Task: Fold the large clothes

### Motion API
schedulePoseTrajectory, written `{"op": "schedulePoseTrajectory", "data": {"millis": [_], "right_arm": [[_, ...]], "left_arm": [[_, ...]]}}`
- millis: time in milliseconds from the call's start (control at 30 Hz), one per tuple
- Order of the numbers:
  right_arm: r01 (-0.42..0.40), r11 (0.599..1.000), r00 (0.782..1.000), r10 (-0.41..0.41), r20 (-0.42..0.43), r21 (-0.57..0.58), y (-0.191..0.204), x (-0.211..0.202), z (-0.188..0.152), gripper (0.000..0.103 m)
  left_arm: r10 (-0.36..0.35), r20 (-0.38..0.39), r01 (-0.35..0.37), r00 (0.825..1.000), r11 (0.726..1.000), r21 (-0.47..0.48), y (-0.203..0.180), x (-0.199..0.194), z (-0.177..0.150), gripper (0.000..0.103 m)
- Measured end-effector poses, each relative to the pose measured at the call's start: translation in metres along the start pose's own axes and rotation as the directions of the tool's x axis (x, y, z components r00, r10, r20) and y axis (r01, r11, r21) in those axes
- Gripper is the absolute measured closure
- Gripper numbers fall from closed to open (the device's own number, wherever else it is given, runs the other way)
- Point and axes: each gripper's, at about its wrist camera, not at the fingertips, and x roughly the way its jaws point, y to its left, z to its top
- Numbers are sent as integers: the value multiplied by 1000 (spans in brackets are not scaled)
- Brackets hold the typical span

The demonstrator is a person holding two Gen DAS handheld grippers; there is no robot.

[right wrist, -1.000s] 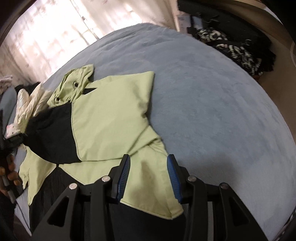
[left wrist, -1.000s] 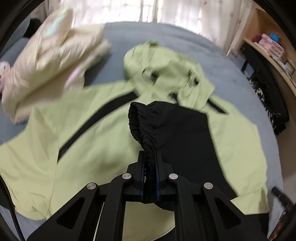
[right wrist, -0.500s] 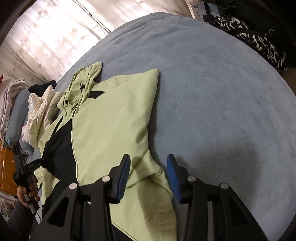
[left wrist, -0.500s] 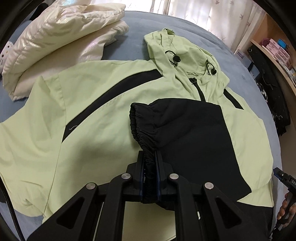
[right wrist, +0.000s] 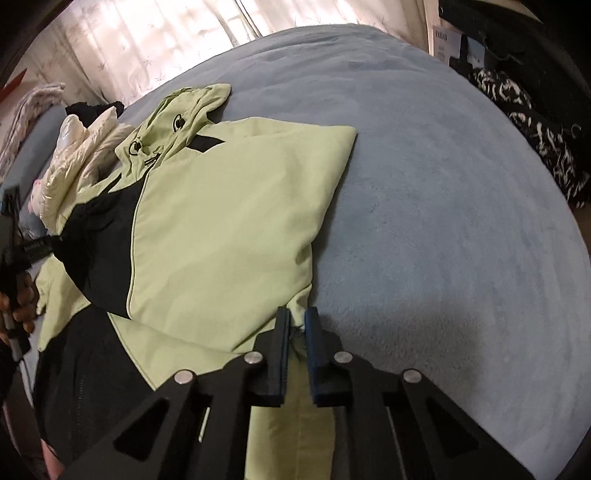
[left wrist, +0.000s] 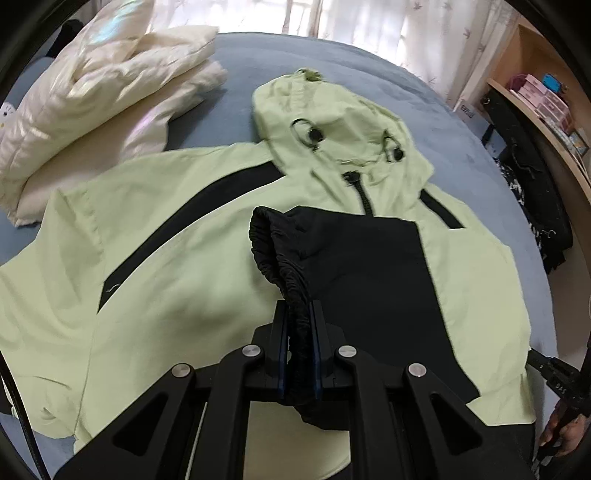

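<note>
Since half a second ago the right gripper (right wrist: 296,332) has pinched the jacket (right wrist: 221,206) fold beside the bed's (right wrist: 443,184) open side; left gripper (left wrist: 298,332) clamps the black cuff (left wrist: 273,251) over the chest.

A bed (right wrist: 424,192) with a grey-blue plush cover fills both views. Beyond its far edge hang sheer white curtains (left wrist: 369,18) with a faint sprig pattern, backlit by daylight from a window behind them. At the bed's far left corner lies a cream puffer jacket (left wrist: 92,92), heaped and glossy. Along the right edge stands a light wooden shelf (left wrist: 535,110) carrying small pink and blue boxes (left wrist: 543,92); below it hang dark garments (left wrist: 532,192), one with a black-and-white print (right wrist: 535,136). A white label or card (right wrist: 443,40), its text too small to read, sits near the shelf's foot, possibly on a box.
</note>
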Motion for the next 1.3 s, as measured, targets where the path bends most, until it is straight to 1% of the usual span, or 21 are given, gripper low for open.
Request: {"op": "schedulePoseTrajectory", "data": {"millis": [67,167,233,267,333,400,500,533,567,600,633,667,733,833,933,1067,1100,1133,1167,1200,1300], "right_arm": [[29,999,999,-29,33,20,-4,-5,0,98],[22,995,999,-27,47,97,-21,-4,-4,98],[31,994,999,-35,28,104,-23,4,-7,98],[41,994,999,-44,20,105,-23,8,-8,98],[50,992,999,-52,12,116,-23,13,-7,98],[46,992,999,-47,2,120,-23,15,-6,98],[3,990,1000,-1,-13,138,-27,6,-2,96],[-22,987,1000,24,-9,158,-29,2,1,93],[-58,981,998,59,1,187,-33,-2,7,93],[-91,972,996,89,19,215,-38,-7,14,92],[-113,966,994,107,39,235,-39,-10,20,88],[-130,959,991,119,62,253,-42,-12,29,82],[-131,951,990,111,85,282,-44,-8,47,71],[-141,933,989,118,88,331,-46,12,76,70],[-145,915,989,126,75,377,-53,36,99,70],[-121,907,993,113,42,403,-54,66,118,70],[-122,918,992,116,39,377,-52,71,120,71],[-86,939,996,79,33,333,-47,71,123,99],[-27,961,999,19,32,274,-40,70,128,101],[32,980,997,-45,62,198,-32,64,134,102],[85,987,990,-99,100,133,-28,60,144,102]], "left_arm": [[-25,12,25,1000,1000,9,-8,-5,3,95],[-38,37,38,999,999,21,-18,-10,3,95],[-4,38,3,999,1000,20,-17,-5,-1,95],[36,32,-37,999,999,15,-12,1,-4,95],[82,-6,-82,997,997,-9,5,13,-10,94],[70,-53,-73,996,996,-47,25,24,-21,92],[19,-57,-23,998,998,-58,38,24,-27,89],[3,-59,-6,998,999,-54,41,23,-27,83],[-12,-62,8,998,998,-54,42,22,-25,80],[-34,-69,30,997,998,-58,45,21,-23,73],[-45,-74,40,996,997,-63,45,20,-21,69],[-50,-73,45,996,997,-69,46,20,-17,67],[-56,-57,51,997,995,-87,47,21,-9,64],[-51,-48,46,998,994,-97,45,27,2,62],[-39,-84,33,996,997,-76,40,42,9,59],[-11,-73,10,997,1000,-7,29,48,10,59],[-2,-66,3,998,1000,11,27,48,11,67],[8,-53,-6,999,1000,29,24,48,12,74],[16,-42,-14,999,999,45,22,47,13,76],[21,-33,-19,999,998,55,20,46,15,77],[37,-13,-36,999,997,69,16,49,17,78]]}}
